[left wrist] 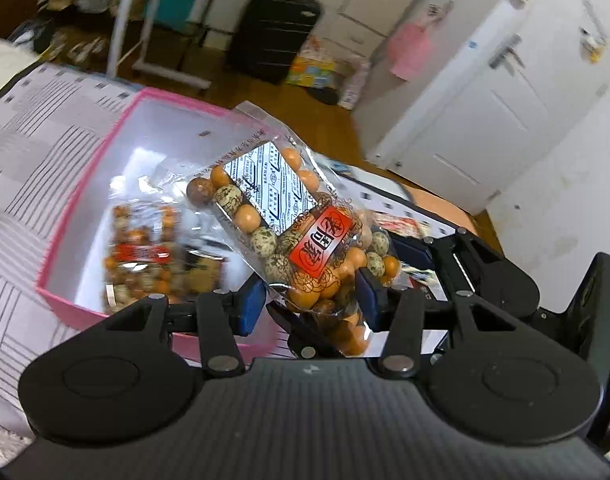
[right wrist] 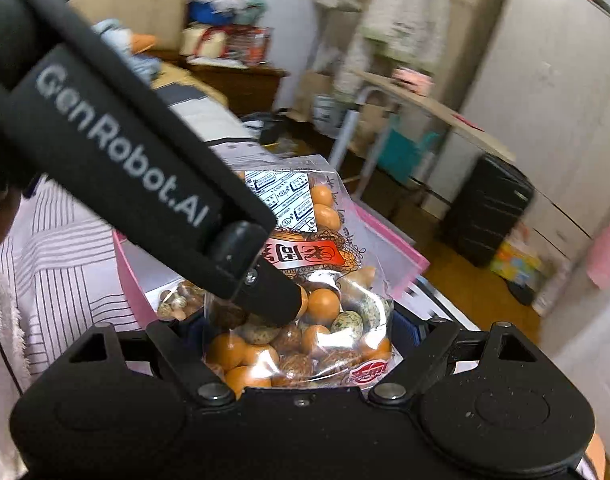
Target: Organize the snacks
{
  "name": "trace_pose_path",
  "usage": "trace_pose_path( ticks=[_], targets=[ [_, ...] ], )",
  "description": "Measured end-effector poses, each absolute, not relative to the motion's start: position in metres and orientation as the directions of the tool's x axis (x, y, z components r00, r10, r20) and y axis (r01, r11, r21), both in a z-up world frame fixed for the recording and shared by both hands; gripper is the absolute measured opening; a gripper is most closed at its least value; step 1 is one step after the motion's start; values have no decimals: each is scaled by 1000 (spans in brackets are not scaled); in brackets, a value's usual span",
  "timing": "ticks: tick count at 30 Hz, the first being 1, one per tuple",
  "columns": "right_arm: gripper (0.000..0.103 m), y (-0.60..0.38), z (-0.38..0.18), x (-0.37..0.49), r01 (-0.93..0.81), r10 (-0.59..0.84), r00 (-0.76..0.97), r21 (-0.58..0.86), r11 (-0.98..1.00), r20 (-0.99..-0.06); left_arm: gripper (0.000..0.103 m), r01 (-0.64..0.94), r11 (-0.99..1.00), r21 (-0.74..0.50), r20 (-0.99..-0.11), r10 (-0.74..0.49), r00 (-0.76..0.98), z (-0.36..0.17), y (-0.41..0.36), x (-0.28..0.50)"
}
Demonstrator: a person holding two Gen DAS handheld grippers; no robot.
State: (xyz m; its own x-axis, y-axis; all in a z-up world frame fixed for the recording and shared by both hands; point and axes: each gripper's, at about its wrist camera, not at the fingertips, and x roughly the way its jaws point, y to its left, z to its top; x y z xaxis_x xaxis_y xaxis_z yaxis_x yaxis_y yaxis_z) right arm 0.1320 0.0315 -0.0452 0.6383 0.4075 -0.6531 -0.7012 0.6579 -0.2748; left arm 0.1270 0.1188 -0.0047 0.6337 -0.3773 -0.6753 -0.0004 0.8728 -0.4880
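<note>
Pinching a clear packet of coated nuts (left wrist: 301,232) near its lower end, left tool (left wrist: 313,304) tilted downward, pads clamped on it above a pink box (left wrist: 105,148) on striped bedding (left wrist: 29,152). Another packet (left wrist: 145,260) lying inside. Right tool (right wrist: 301,332) angled down, apart, straddling the same packet's base; contact unclear.

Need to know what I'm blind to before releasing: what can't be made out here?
- Left wrist view: contents of the pink box are motion-blurred, partly hidden behind the snack bag in the left gripper.
- Right wrist view: the left gripper's body crosses the bag, so whether the right gripper presses it is unclear.
</note>
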Motion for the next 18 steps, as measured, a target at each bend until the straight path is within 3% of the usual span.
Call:
trace_pose_path(
  ticks=[9, 14, 18],
  targets=[
    [92, 67, -80, 156, -781, 416, 504, -195, 593, -757, 47, -126, 849, -513, -728, -353, 587, -60, 161, 158],
    [93, 66, -77, 147, -770, 417, 530, -213, 601, -738, 58, -208, 886, -413, -780, -227, 583, -85, 162, 168],
    [93, 51, -59, 132, -762, 436, 554, -220, 609, -709, 58, -170, 889, -426, -761, -251, 598, -82, 164, 162]
  ],
)
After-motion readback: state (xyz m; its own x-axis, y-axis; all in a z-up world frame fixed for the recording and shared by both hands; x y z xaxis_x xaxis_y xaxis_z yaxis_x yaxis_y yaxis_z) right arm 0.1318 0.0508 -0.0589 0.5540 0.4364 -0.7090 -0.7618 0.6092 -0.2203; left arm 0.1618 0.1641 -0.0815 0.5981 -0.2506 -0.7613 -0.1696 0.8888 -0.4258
